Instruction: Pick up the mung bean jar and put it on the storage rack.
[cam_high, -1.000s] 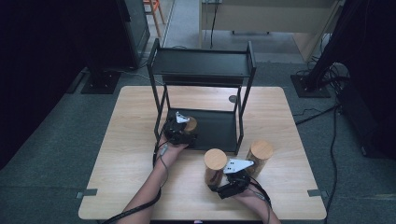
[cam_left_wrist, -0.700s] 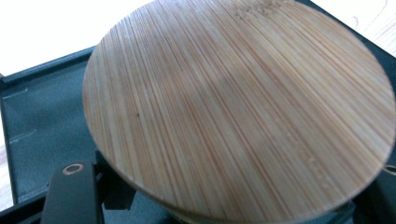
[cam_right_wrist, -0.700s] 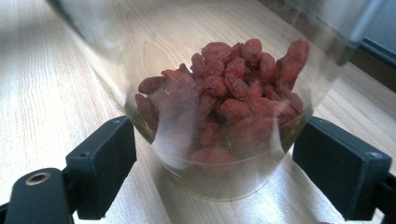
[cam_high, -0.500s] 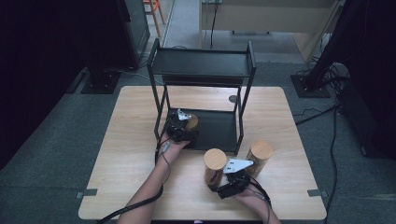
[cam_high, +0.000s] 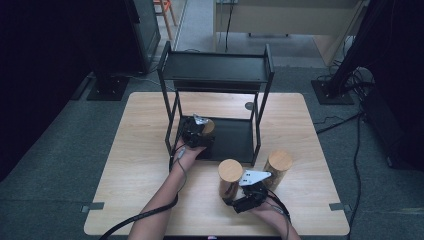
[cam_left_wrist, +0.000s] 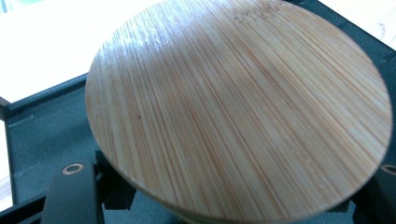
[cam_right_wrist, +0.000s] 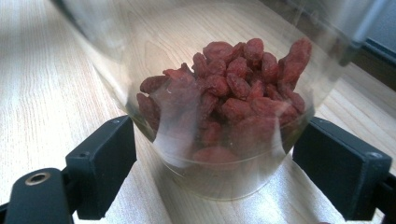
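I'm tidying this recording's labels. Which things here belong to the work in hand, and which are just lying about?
In the job:
left gripper, at the bamboo-lidded jar on the black rack's lower shelf
right gripper, its jaws either side of the glass jar of red dried berries
third bamboo-lidded jar on the table

Lying about:
floor cables

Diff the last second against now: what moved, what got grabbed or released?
The left gripper has carried its bamboo-lidded jar slightly farther in onto the rack's lower shelf, still held. Nothing was newly taken or let go. The right gripper stays around the jar of red berries on the table, fingers either side, apparently short of the glass. The third jar hasn't moved.
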